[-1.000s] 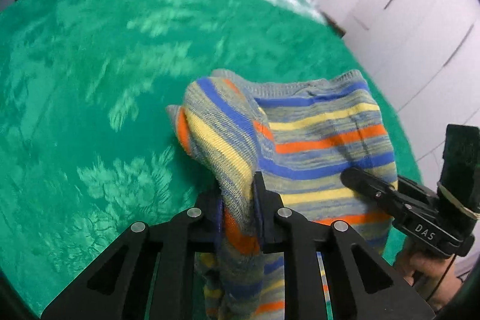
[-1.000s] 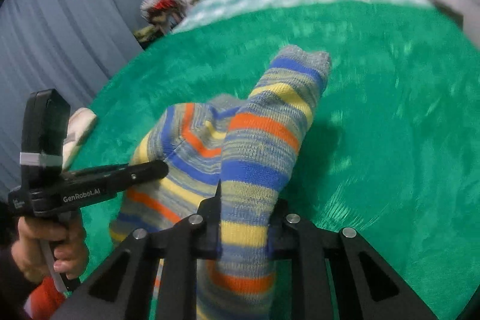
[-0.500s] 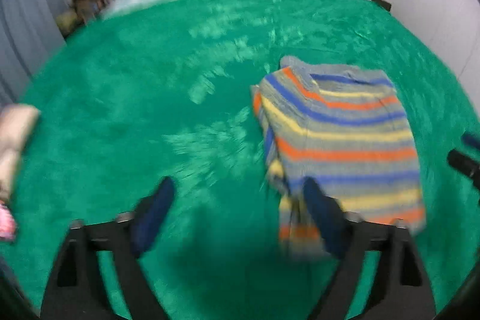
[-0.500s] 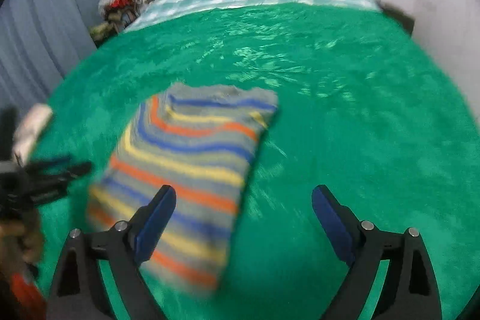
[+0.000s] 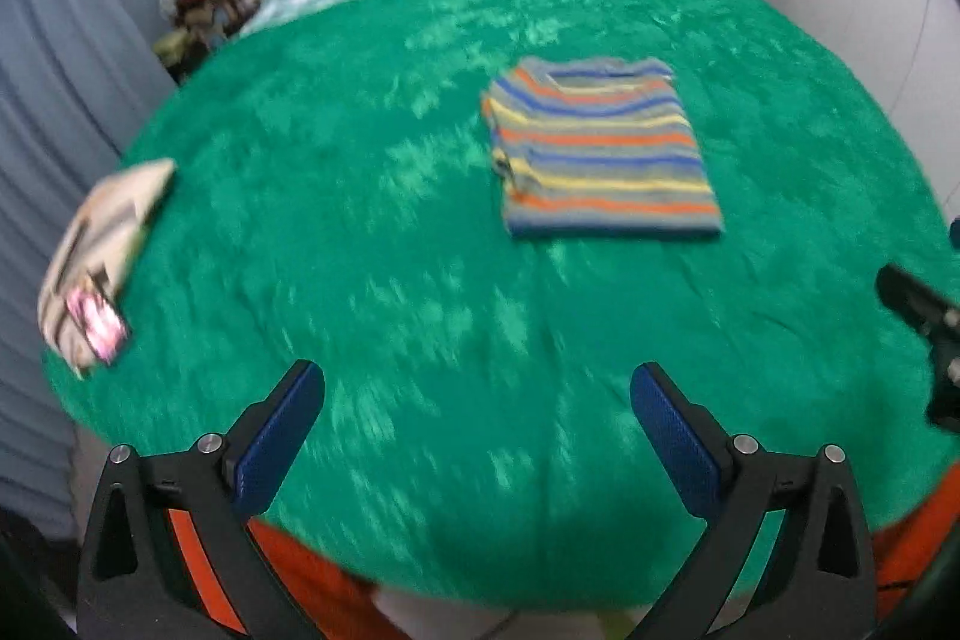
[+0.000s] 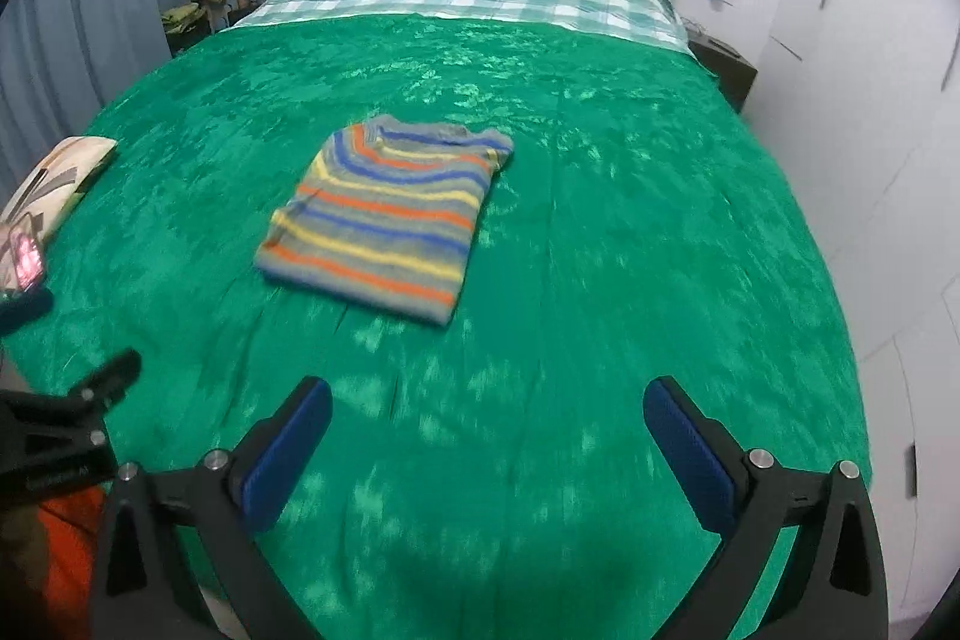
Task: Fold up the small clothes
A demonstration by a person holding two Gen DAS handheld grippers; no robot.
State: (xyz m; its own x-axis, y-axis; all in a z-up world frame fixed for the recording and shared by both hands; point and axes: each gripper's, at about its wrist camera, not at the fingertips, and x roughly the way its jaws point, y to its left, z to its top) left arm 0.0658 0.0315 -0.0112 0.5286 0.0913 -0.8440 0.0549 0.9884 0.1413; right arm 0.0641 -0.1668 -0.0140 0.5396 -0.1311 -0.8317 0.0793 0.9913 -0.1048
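- Sweater (image 5: 603, 154) lay folded into a striped rectangle on the green bedspread (image 5: 384, 280), at about 1 o'clock in the left wrist view and 11 o'clock in the right (image 6: 390, 214), well clear of both grippers.
- Left gripper (image 5: 477, 427) had its jaws spread wide with only bedspread between the blue pads; it held nothing.
- Right gripper (image 6: 487, 445) was likewise released, jaws fully apart over bare bedspread, nothing between them.
- Folding of this piece looked done, judging by its neat edges and the empty jaws.
- Risk: the plush bedspread could snag a fingertip if either gripper swept low towards the next item, and that drag could ripple the cover and loosen the fold.
- Risk: the sweater's left edge showed a slightly bunched layer near 9 o'clock of the bundle; a nudge there could let it spring open.
- Risk: the two grippers sat near each other, the right one's tip showing at 3 o'clock in the left view (image 5: 918, 304), so a hasty reach across could knock them together.
- Pale folded item (image 5: 96, 262) with a pink glowing patch on it sat at the bed's edge around 9 o'clock; what it was could not be told.
- Both views were motion-blurred, so fine weave and small creases were hard to read.
- Person appeared only as an orange sleeve (image 6: 66, 544) at 8 o'clock in the right view, cut off by the frame.
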